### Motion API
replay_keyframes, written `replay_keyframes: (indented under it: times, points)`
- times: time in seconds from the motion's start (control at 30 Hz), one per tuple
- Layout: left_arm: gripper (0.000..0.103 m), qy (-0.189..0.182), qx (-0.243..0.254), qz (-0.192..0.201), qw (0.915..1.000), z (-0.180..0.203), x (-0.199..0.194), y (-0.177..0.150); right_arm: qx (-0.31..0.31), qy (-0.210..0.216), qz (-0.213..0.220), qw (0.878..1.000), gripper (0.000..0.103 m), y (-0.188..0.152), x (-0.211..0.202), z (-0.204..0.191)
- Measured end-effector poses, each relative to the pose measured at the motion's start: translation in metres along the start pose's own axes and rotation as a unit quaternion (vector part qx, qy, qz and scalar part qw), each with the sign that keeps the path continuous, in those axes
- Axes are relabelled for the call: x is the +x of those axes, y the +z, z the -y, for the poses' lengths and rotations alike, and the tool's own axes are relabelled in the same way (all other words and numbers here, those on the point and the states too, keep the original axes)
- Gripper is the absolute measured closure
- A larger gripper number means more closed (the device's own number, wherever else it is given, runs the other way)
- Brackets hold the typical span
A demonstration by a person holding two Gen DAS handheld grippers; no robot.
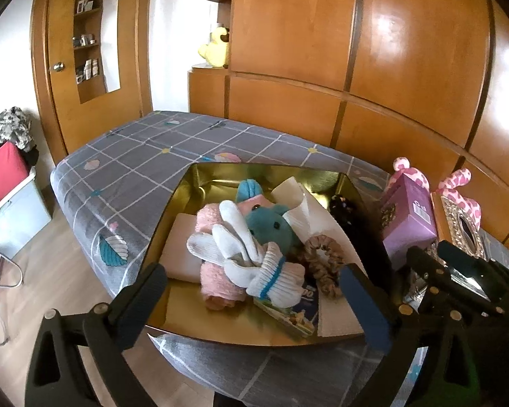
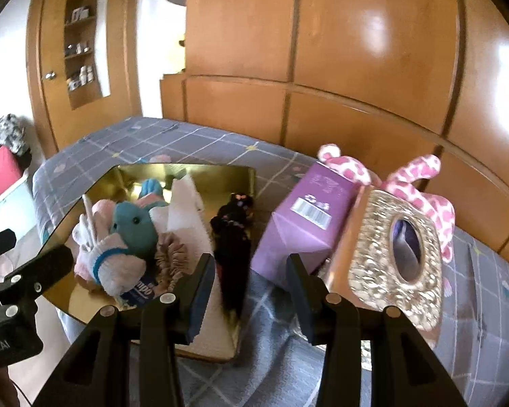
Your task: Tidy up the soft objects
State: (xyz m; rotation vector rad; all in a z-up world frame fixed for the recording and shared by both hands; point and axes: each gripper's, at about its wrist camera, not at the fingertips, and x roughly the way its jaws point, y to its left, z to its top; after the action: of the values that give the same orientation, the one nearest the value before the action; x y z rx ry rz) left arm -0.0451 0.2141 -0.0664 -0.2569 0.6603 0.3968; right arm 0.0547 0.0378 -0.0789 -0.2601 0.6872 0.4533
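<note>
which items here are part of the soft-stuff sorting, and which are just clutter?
Job items:
gold tray
teal plush toy
white socks
pink towel
brown scrunchie
pink spotted plush
black hairpiece

Just lying about:
purple box
jewelled tissue box
yellow plush on the shelf
red bin

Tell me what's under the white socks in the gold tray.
Under the white socks lie a pink towel and a teal plush; a booklet pokes out. Anything deeper in the gold tray is covered.
</note>
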Motion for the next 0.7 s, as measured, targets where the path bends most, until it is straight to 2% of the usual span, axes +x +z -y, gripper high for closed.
replay_keyframes:
  times: [0.27, 0.33, 0.4, 0.6, 0.7]
  points:
    - [0.0, -0.015, 0.022, -0.007, 0.9996, 0.019, -0.003, -0.005, 0.049, -0.029, 0.028, 0.998, 0.057, -0.015, -0.029, 0.027]
    - [0.0, -0.021, 0.03, -0.008, 0.9993, 0.027, -0.004, -0.008, 0.063, -0.04, 0.033, 0.997, 0.045, -0.019, -0.037, 0.037]
    - [0.0, -0.031, 0.037, -0.007, 0.9988, 0.036, -0.008, -0.011, 0.073, -0.054, 0.04, 0.995, 0.038, -0.023, -0.045, 0.047]
    - [0.0, -0.072, 0.045, -0.01, 0.9963, 0.062, -0.017, -0.019, 0.1, -0.082, 0.044, 0.991, 0.038, -0.035, -0.064, 0.074]
    - [0.0, -0.077, 0.057, -0.011, 0.9954, 0.077, -0.022, -0.024, 0.11, -0.098, 0.04, 0.988, 0.038, -0.044, -0.069, 0.083]
